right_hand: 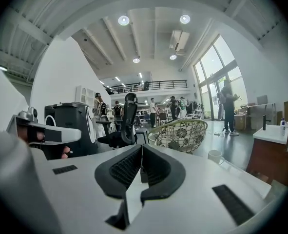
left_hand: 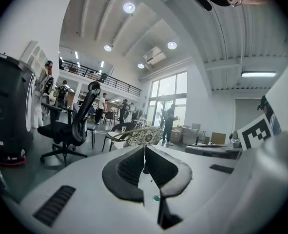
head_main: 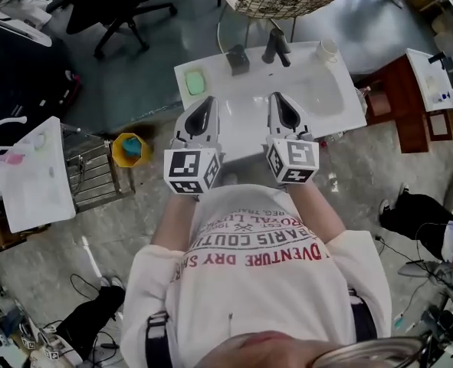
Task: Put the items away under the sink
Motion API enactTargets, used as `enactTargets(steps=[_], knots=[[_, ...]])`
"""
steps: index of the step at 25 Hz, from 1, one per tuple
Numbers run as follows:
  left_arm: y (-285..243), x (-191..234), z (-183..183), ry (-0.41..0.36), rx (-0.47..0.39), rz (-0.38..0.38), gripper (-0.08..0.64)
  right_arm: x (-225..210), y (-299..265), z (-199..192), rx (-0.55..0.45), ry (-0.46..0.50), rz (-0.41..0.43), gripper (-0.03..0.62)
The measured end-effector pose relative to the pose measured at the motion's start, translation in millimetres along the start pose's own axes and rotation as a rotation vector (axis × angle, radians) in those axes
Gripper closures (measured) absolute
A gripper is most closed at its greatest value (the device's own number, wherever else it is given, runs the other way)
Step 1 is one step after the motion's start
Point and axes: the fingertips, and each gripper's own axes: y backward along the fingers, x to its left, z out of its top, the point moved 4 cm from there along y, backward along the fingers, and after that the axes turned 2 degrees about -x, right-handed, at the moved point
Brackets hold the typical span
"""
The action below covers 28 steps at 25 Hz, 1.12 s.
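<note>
A white sink unit (head_main: 241, 110) stands in front of me, seen from above. On its top are a green soap bar (head_main: 195, 83), a dark dispenser (head_main: 237, 60), the faucet (head_main: 277, 47) and a white cup (head_main: 327, 50). My left gripper (head_main: 208, 100) and right gripper (head_main: 277, 98) hover side by side over the unit's near edge, both shut with nothing between the jaws. In the left gripper view the left gripper (left_hand: 144, 148) points level into the room. The right gripper (right_hand: 142, 147) does the same, with the white cup (right_hand: 214, 156) to its right. The space under the sink is hidden.
A wicker chair (head_main: 276, 2) stands behind the sink and a black office chair (head_main: 119, 6) at the far left. A yellow bucket (head_main: 131, 149) and a wire rack (head_main: 88, 171) sit left of the sink. A brown cabinet (head_main: 402, 102) stands to the right. Cables lie on the floor.
</note>
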Motion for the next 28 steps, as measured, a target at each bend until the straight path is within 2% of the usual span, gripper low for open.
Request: enactTargets(steps=[7,12,16,17,18,21,23,28], knots=[[-31,28,-18,0.039,0.048,0.073,0.532,-8,-58,-24,0.067,-0.004,0.078,0.566],[-54,41,-28,0.082,0.04,0.157,0.532,-18,-100,-49,0.138,-0.015,0.138,0.565],[-76,53,-40,0.085,0.051,0.207,0.532,-23,-137,-71,0.19,-0.007,0.175,0.561],[-80,56,-45,0.088,0.06,0.221,0.532,-22,-145,-77,0.2,-0.009,0.189,0.532],[-85,59,-51,0.091,0.068,0.232,0.532,-21,-153,-84,0.209,-0.016,0.205,0.466],[-97,66,-70,0.079,0.096,0.239,0.532,-20,-177,-103,0.217,-0.042,0.246,0.399],[-106,70,-81,0.078,0.111,0.246,0.532,-19,-194,-114,0.208,-0.039,0.257,0.306],[-125,82,-104,0.125,0.139,0.264,0.532,-20,-231,-148,0.217,0.02,0.224,0.222]])
